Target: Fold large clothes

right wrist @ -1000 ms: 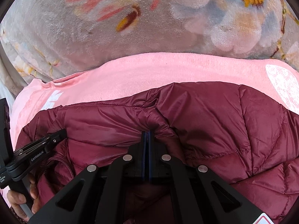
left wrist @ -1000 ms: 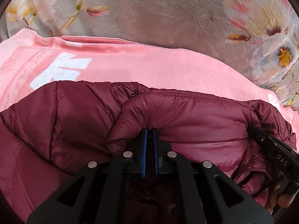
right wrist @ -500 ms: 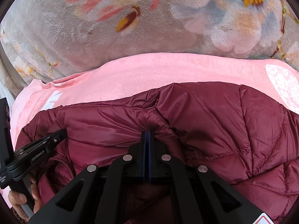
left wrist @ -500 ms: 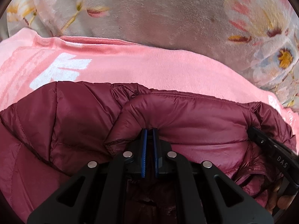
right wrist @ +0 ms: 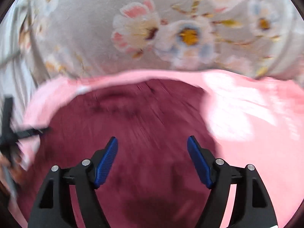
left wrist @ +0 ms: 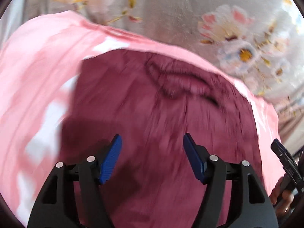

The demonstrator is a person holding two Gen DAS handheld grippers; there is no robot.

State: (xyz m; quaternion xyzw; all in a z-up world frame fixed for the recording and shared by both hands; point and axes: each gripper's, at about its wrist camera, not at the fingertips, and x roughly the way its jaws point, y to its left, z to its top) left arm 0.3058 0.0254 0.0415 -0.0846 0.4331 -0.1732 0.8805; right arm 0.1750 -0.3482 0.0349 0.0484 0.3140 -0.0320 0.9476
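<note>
Both the left gripper (left wrist: 152, 157) and right gripper (right wrist: 152, 161) hang spread, empty; the puffy maroon quilted jacket (left wrist: 161, 123) might spring unfolded on the pink towel (left wrist: 34, 72).

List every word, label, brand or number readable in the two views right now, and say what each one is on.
None can be read; both views are motion-blurred.
White print on the pink cloth: smeared patches, unreadable.
The right claw's body seen at the edge of the left view: any marking is too blurred to read.
Maroon jacket, floral blanket and left claw: no text visible.
</note>
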